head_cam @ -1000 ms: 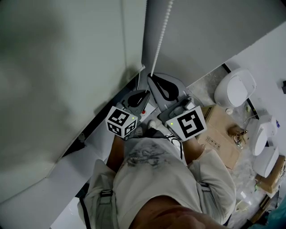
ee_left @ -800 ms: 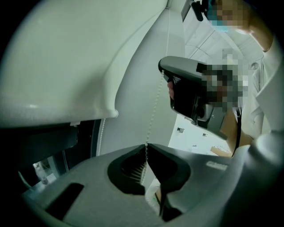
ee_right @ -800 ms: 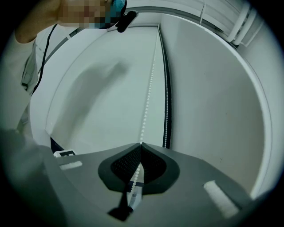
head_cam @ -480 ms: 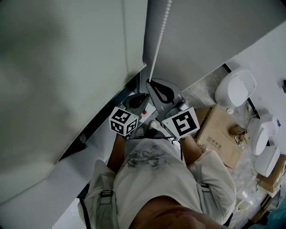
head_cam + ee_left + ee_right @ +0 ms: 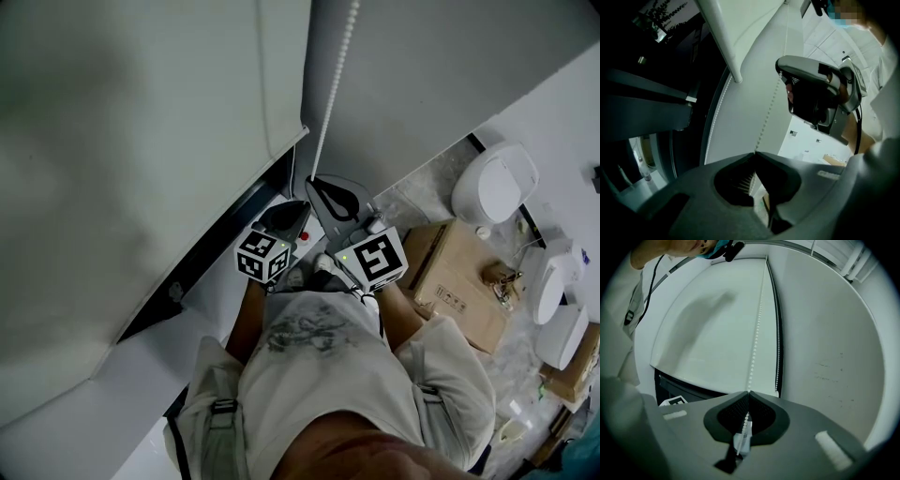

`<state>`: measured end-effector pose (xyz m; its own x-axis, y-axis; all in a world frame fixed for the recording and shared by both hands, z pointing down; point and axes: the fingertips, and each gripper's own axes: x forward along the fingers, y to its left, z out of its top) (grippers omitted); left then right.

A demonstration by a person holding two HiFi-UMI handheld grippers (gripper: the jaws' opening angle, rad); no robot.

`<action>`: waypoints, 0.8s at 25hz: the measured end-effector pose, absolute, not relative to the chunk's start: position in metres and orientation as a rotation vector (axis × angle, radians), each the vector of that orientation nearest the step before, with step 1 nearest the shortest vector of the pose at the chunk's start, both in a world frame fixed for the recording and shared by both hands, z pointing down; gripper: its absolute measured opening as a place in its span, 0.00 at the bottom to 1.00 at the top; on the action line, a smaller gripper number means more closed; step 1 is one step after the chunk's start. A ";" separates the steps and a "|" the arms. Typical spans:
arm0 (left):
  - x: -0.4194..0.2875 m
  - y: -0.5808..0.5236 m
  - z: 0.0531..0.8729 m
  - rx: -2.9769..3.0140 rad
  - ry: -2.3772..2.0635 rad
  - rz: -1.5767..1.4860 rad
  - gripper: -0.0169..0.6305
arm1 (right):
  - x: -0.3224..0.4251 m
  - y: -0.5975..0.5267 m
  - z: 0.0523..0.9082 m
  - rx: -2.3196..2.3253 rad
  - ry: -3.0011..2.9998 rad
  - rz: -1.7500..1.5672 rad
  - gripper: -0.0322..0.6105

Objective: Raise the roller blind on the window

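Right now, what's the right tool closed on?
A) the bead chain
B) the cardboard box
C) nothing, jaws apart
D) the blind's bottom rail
A: in the right gripper view the right tool has its jaws together on the bead chain, which comes down the blind, enters at the jaw tips and runs on between them.
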<state>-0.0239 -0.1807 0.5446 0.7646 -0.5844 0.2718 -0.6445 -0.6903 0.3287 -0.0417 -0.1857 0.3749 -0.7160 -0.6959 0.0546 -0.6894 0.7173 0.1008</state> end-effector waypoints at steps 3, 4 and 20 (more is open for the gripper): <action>-0.024 -0.180 0.552 2.551 -0.931 0.228 0.05 | -0.040 -0.185 0.385 1.150 -2.801 -0.074 0.07; -0.023 -0.179 0.556 2.550 -0.928 0.240 0.05 | -0.040 -0.185 0.389 1.151 -2.791 -0.066 0.06; -0.044 -0.161 0.521 2.650 -0.968 0.235 0.07 | -0.038 -0.180 0.405 1.191 -2.728 -0.076 0.06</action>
